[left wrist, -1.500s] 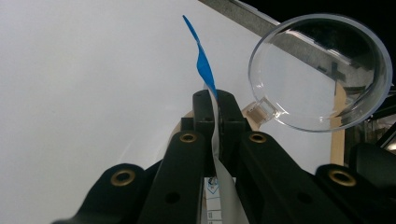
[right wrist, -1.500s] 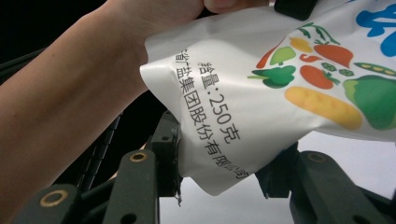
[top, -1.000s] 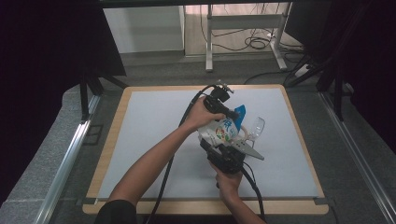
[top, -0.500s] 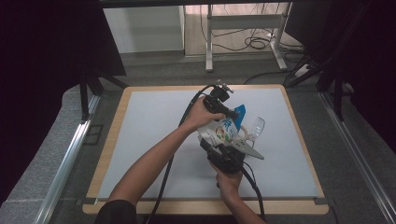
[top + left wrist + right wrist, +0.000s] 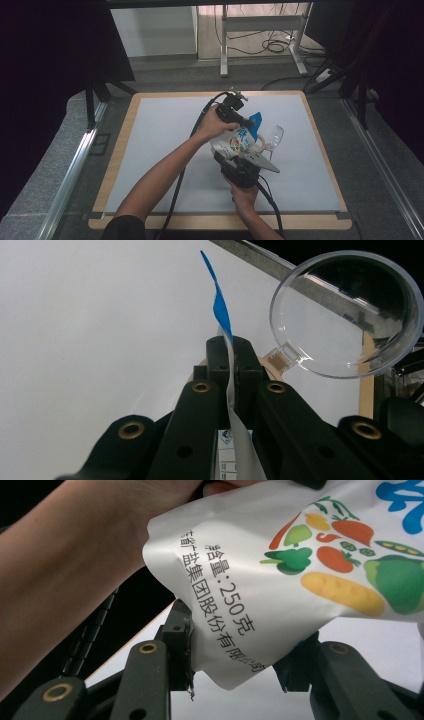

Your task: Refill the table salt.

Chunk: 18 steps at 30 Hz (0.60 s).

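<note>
White plastic pouch (image 5: 235, 142) printed with vegetables hasn't budged: left hand-held gripper (image 5: 231, 357) clamps its blue top, right hand-held gripper (image 5: 240, 667) brackets its bottom corner.

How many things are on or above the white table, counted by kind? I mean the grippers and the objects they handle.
Grippers: 2, the left gripper and the right gripper
Printed bag: 1, the bag
Clear glass: 1, the glass
Total: 4
</note>
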{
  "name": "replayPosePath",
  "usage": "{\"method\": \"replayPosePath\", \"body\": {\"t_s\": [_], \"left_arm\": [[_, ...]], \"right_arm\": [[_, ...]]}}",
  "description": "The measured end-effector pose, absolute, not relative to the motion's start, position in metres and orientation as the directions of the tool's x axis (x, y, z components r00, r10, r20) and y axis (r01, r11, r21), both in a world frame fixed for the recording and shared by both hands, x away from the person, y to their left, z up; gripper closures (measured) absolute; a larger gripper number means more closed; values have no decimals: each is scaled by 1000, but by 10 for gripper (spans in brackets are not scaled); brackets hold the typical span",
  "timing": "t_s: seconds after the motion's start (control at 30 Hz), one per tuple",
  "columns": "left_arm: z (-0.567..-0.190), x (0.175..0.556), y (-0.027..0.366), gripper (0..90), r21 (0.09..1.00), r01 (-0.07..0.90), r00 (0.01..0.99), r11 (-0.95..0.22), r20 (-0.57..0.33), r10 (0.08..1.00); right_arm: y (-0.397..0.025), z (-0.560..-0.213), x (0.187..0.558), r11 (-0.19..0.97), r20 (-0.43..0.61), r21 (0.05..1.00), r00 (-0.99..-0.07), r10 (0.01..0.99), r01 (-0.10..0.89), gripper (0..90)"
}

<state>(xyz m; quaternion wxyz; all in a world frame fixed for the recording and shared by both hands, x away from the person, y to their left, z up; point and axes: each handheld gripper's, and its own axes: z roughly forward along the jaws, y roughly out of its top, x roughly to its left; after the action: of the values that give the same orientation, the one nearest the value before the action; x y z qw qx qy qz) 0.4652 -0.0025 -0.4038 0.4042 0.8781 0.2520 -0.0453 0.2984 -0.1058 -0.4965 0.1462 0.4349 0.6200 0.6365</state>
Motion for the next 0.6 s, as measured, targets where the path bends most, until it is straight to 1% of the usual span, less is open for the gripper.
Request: {"method": "replayPosePath", "body": {"t_s": [0.33, 0.6], "left_arm": [[-402, 461, 2, 894, 699, 469, 873, -539, -273, 405], [-402, 456, 7, 893, 709, 462, 876, -533, -269, 401]], "right_arm": [[-103, -503, 298, -150, 339, 925, -576, 744, 350, 573], [-102, -510, 296, -82, 274, 937, -568, 776, 340, 560]]}}
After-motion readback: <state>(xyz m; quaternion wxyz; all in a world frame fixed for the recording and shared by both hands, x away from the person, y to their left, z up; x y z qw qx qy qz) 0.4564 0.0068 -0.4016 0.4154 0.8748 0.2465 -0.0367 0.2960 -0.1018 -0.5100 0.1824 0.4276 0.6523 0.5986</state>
